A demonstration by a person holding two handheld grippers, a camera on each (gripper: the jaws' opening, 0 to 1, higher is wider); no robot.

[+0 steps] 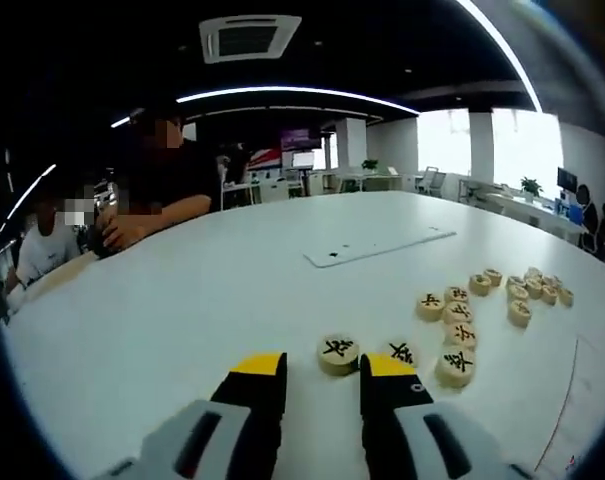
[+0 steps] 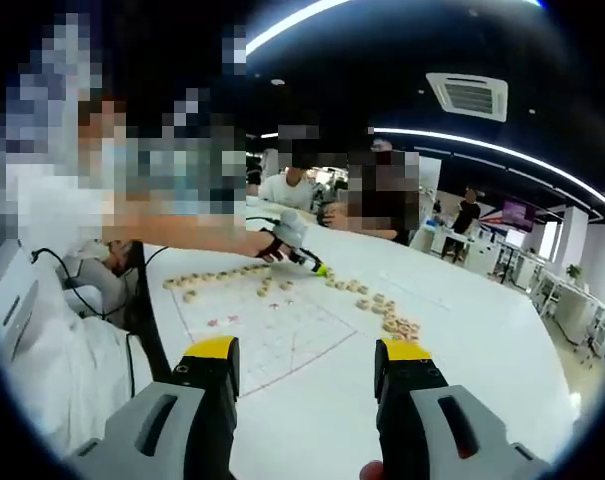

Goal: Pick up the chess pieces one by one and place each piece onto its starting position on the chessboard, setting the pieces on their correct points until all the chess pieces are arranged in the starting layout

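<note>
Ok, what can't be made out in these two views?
- Left gripper view: chessboard cut off by the edge.
- Left gripper view: far chess pieces too small to read.
- Right gripper view: pieces along the board too small to read.
- Right gripper view: the left gripper too distant to judge.

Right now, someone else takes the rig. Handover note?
Left hand-held gripper: open, empty, low over the white table, its jaws aimed at the nearest piece.
Right hand-held gripper: open, empty, held back from the board.
In the right gripper view the left one shows at the board's far edge.
Pieces: a loose cluster on the table beside the left gripper; a row along the board's far edge, more trailing off to its right.
Done: whether any sits on its point is too small to tell.
Left: most of the layout, piece by piece.
</note>
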